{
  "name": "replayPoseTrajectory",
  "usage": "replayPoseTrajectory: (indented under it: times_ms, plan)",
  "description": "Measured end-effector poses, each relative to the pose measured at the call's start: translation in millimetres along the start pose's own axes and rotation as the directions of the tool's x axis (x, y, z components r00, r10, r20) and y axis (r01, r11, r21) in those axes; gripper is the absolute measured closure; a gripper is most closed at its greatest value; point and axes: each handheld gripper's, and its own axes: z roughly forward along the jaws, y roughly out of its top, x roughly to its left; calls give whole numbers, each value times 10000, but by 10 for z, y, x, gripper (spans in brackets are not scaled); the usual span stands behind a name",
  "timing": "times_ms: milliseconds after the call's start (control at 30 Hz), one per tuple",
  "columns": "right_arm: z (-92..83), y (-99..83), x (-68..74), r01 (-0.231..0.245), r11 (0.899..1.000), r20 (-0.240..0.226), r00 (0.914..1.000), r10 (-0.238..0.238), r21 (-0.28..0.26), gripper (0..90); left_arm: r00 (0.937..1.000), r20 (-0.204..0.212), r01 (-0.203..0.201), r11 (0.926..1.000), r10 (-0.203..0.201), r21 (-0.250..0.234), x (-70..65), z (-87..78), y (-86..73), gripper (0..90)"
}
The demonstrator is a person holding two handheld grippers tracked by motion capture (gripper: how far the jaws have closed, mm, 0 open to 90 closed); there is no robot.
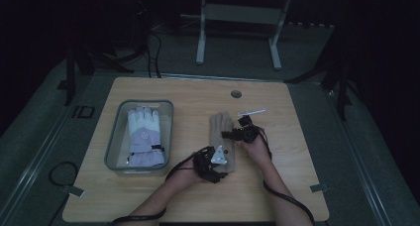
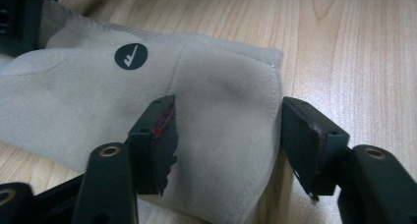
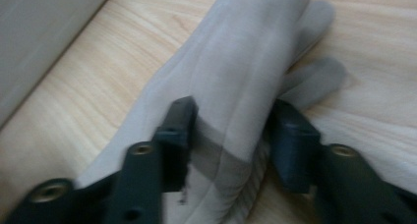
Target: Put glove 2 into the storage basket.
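A beige glove lies flat in the middle of the wooden table, fingers pointing away. My left gripper is at its cuff end. In the left gripper view the cuff corner of the glove, near a round dark logo, fills the gap between the jaws of the left gripper, and both pads touch the fabric. My right gripper comes in from the right at the glove's middle. In the right gripper view the glove is bunched between the closed-in jaws of the right gripper.
A clear plastic bin stands at the left and holds a white and lavender glove. A small white strip lies just beyond the right hand. A round cable hole sits near the far edge. A grey frame stands on the floor beyond.
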Motion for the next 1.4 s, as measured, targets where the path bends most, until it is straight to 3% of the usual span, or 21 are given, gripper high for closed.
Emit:
replayPoseTrajectory:
  times_ms: [33, 133, 167, 300, 367, 433, 667, 1033, 1400]
  plan:
    - [-3, 0, 20, 5, 10000, 21, 10000, -6, 23, 646, 10000, -24, 67, 10000, -67, -14, 3, 1, 1, 426]
    - [-5, 3, 62, 276, 9996, 192, 9994, -276, 19, 674, 9999, -161, 19, 9999, -18, 112, 5, -3, 20, 503]
    - [-4, 1, 104, 476, 9989, 355, 9982, -474, -35, 689, 9994, -315, -96, 9991, 109, 413, 8, -8, 61, 527]
    - [-13, -4, 151, 596, 9981, 589, 9965, -587, -130, 709, 9981, -606, -59, 9979, 98, 643, 25, -5, 94, 702]
    - [-24, 3, 184, 810, 9966, 741, 9941, -798, -144, 715, 9990, -440, 149, 9975, -119, 697, 51, -14, 110, 757]
    - [-32, 15, 212, 909, 9958, 835, 9925, -894, -142, 718, 9989, -473, 89, 9965, -50, 830, 52, -25, 132, 788]
    - [-120, 85, 310, 1080, 9935, 619, 9925, -1057, -349, 721, 9993, -365, 145, 9946, -107, 1032, 40, -88, 177, 806]
    - [-324, 217, 551, 1472, 9854, 247, 9890, -1456, -853, 720, 9977, -661, -49, 9945, 119, 1049, -29, -448, 257, 808]
    - [-344, 391, 801, 1766, 9795, -151, 9838, -1789, -966, 720, 9963, -855, 60, 9931, 40, 1173, -1, -757, 218, 808]
